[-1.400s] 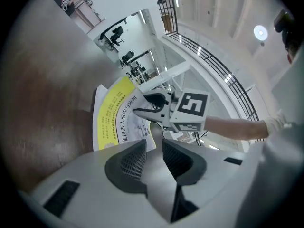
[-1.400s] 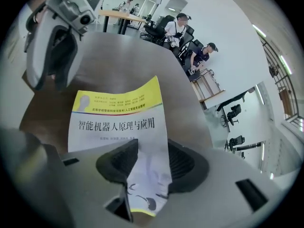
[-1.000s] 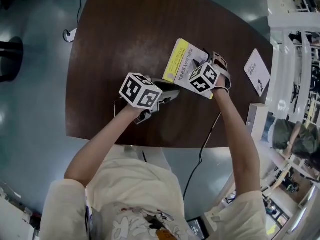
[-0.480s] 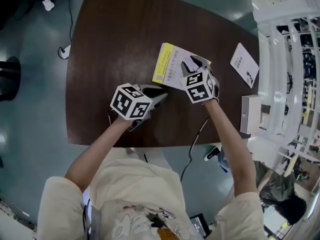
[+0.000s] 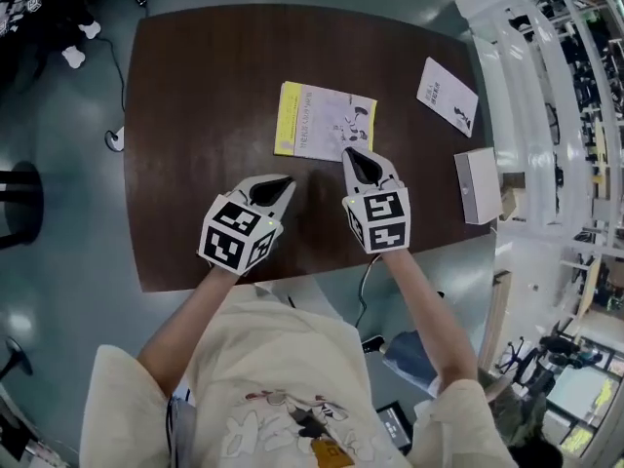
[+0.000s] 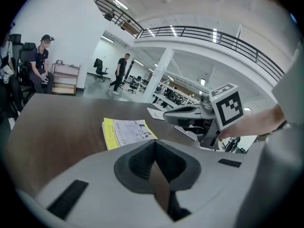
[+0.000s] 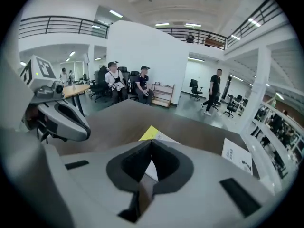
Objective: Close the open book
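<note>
Dark wooden table (image 5: 195,115) in a railed, open office hall bore the closed book (image 5: 325,121) at its centre; left gripper (image 5: 282,180) and right gripper (image 5: 356,155), at the book a second earlier, had withdrawn nearer, jaws just closed together, empty.

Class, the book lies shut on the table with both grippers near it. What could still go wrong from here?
1. Nothing holds the book: the left gripper and right gripper have just closed their jaws on nothing, clear of it, so the cover might spring open.
2. The right gripper's tip hangs close to the book's near edge; a forward slip could shove it.
</note>
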{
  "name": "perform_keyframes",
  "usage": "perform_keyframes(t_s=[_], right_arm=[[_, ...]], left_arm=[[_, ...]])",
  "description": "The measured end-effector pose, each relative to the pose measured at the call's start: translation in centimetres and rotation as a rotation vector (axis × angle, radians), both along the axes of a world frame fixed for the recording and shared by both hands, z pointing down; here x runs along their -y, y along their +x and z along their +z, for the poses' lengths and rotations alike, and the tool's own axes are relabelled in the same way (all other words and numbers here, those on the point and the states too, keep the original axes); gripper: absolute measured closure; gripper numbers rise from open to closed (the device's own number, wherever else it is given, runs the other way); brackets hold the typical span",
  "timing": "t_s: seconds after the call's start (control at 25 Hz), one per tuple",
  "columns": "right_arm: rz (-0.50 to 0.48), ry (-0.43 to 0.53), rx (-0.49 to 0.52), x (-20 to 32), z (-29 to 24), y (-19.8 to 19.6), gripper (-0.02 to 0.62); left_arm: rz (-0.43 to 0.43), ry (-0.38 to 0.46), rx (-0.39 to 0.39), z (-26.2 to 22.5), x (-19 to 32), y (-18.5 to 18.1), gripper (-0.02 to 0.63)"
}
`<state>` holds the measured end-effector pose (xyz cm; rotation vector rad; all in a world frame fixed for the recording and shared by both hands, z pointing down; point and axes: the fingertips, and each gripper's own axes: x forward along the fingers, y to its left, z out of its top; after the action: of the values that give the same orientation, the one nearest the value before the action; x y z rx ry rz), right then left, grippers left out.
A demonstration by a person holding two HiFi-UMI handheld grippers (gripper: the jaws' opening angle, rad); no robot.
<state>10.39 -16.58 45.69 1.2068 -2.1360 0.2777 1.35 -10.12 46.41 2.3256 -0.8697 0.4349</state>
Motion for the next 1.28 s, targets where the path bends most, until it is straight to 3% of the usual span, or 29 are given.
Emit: perform_keyframes(t_s=[0.32, 0.6, 1.0, 1.28], right_arm=[[0.245, 0.052, 0.149, -7.6, -2.4, 5.1, 0.589], [0.280, 0.022, 0.210, -13.3, -2.4, 4.5, 0.589], [0.399, -0.012, 0.304, -19.9, -4.9, 3.6, 0.589], [0.439, -0.056, 0.323, -23.2, -3.7, 3.4, 0.591]], left_arm=[[0.043, 0.054, 0.090, -1.8, -5.3, 0.9, 0.600], [0.091, 0.100, 0.083, -4.7, -9.3, 2.7, 0.601], [0.176, 0.091, 0.106, -6.4, -14.4, 3.4, 0.601], [0.214, 0.085, 0.102, -6.5, -15.7, 5.6, 0.601]])
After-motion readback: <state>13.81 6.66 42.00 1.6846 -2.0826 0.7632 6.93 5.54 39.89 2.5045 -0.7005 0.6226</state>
